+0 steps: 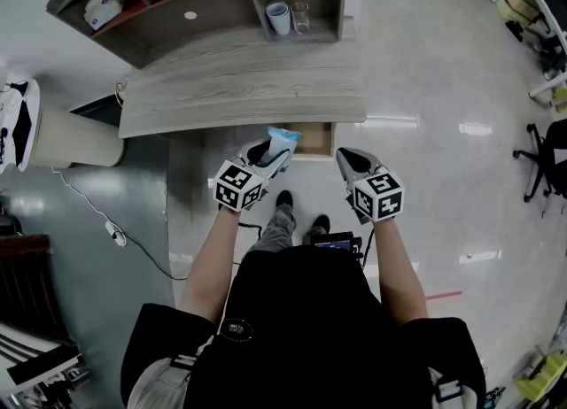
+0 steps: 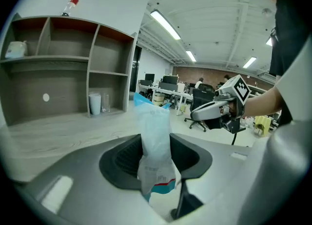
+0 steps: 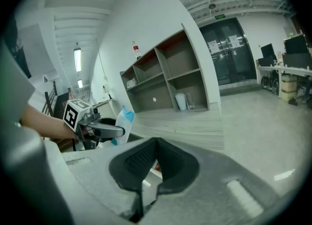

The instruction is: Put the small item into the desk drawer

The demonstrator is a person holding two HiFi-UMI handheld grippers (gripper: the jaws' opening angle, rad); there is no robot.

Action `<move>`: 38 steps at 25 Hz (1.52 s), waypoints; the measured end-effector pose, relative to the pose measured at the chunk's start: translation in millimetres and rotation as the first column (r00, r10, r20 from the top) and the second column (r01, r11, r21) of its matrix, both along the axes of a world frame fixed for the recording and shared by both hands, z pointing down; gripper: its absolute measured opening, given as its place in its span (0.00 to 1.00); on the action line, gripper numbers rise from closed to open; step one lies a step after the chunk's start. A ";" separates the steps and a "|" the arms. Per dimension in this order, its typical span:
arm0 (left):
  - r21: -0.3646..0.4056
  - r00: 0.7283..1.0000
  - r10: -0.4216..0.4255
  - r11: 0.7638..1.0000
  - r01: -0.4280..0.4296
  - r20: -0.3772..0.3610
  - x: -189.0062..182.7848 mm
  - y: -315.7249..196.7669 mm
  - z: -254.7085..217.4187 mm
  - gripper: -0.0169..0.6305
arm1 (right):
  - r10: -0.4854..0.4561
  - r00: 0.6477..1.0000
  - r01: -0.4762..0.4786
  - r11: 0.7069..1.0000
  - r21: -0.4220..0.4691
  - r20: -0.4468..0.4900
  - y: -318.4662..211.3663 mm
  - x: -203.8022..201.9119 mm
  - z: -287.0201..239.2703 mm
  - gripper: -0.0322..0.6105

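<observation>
My left gripper (image 1: 268,156) is shut on a small white packet with blue and red print (image 1: 284,141), which sticks up out of the jaws. In the left gripper view the packet (image 2: 155,121) stands between the dark pads (image 2: 126,157). It hangs just in front of the open desk drawer (image 1: 329,141), which is set under the grey wooden desk top (image 1: 239,88). My right gripper (image 1: 353,162) is beside it on the right, shut and with nothing in it. In the right gripper view the jaws (image 3: 155,152) meet, and the left gripper (image 3: 100,127) with the packet (image 3: 123,121) shows at the left.
A shelf unit (image 1: 204,4) on the desk holds a white cup (image 1: 278,18), a glass (image 1: 301,16) and a white pack (image 1: 102,9). A cable (image 1: 115,232) lies on the floor at the left. An office chair (image 1: 545,159) stands at the right. The person's feet (image 1: 283,199) are below the drawer.
</observation>
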State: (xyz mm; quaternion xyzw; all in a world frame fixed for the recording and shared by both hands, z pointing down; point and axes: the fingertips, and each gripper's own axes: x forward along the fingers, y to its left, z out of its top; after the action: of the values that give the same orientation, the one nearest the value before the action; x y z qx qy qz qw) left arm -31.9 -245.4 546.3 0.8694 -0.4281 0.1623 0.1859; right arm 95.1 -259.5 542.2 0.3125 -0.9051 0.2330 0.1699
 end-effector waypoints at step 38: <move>-0.244 0.654 0.583 0.807 -0.539 0.483 43.1 -47.3 172.7 0.29 | -0.012 0.999 0.007 0.990 -0.138 -0.036 -29.6 -34.6 97.1 0.04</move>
State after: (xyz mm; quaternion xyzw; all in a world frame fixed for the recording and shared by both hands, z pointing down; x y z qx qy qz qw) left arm 11.2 -292.6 719.0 0.8693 -0.1662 0.4642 0.0337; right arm 60.4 -289.1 639.3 0.2999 -0.8851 0.2882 0.2089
